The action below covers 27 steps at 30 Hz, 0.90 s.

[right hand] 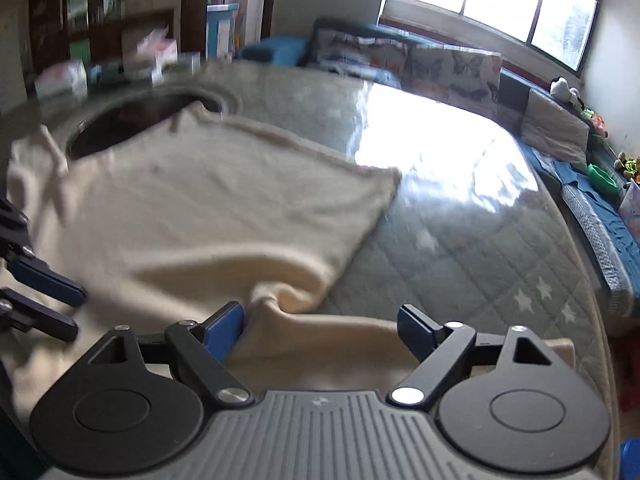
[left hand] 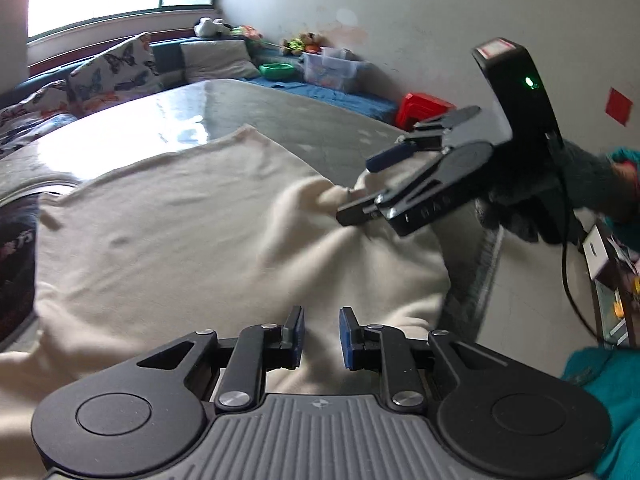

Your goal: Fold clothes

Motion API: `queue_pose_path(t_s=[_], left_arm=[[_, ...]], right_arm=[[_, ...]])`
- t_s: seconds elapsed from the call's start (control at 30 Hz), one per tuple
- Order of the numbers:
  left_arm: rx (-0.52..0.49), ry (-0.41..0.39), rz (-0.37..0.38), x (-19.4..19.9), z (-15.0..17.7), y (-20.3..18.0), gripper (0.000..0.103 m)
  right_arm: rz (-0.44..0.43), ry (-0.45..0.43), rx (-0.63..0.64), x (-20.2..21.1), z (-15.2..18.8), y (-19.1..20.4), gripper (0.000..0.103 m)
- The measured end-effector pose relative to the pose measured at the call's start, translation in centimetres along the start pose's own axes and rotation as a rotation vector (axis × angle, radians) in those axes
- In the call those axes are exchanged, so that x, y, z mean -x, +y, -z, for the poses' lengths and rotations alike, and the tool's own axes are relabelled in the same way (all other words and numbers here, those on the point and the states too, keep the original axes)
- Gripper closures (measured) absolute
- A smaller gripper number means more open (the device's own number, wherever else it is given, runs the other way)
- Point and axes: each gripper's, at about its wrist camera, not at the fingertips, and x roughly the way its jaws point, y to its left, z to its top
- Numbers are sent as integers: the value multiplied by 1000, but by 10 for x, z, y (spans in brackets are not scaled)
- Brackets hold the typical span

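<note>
A cream knit garment [left hand: 180, 240] lies spread on a table with a quilted grey cover; it also shows in the right wrist view [right hand: 208, 208]. My left gripper [left hand: 321, 338] hovers over the garment's near edge with a narrow gap between its blue pads, nothing between them. My right gripper [right hand: 320, 332] is wide open just above a raised fold of the cloth [right hand: 288, 300]. In the left wrist view the right gripper [left hand: 360, 184] sits over the garment's right side, a bunch of cloth between its open fingers.
The table [right hand: 460, 240] has a glossy top and a round dark opening [right hand: 132, 120] at the far left. A bench with butterfly cushions [left hand: 112, 72] runs under the window. Toys, a plastic box [left hand: 328, 68] and a red stool [left hand: 424, 108] stand by the wall.
</note>
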Motion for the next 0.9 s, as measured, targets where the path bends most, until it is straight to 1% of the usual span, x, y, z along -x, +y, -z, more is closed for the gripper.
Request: queue_pose_path(t_s=[0.03,0.1,0.17,0.23,0.27,0.37,0.4,0.43,0.5,0.53,0.6,0.67,0.77,0.9], left_arm=[[4,-2,8,1,1,0,76],[11,-5,19,2,2,1,75],[17,-6,8,4,0,5,68],[30,-14,-23,7,-2,12,55],[40,-18,-42,9,-3,16,52],[83,-34,-108,16,-4,30,37],[101,-40,-129,18,-5,35,28],[120,-46,-147,19,-6,41,24],[153,-57,-180,23,-7,51,21],[168,-59,-195,24,-8,56,18],[199,-66,-216,26,-9,65,13],[223,-71,-233,28,-9,71,13],[259,-64,-252,27,-7,81,10],[288,-57,-260,27,-2,89,10]], right_arm=[[-4,14,-8,1,4,-3,17],[-12,41,-36,3,7,-9,17],[-22,48,-47,6,7,-12,17],[-39,41,-56,8,4,-15,17],[-44,27,-68,8,-2,-18,17],[-29,3,-77,1,-18,-26,16],[-25,2,-79,-3,-22,-29,16],[-21,2,-81,-7,-26,-32,16],[4,12,-99,-24,-37,-43,13],[17,18,-109,-33,-43,-48,12],[42,29,-119,-46,-50,-55,12],[77,47,-131,-65,-60,-63,10],[99,59,-145,-85,-72,-71,2],[118,64,-168,-104,-86,-79,0]])
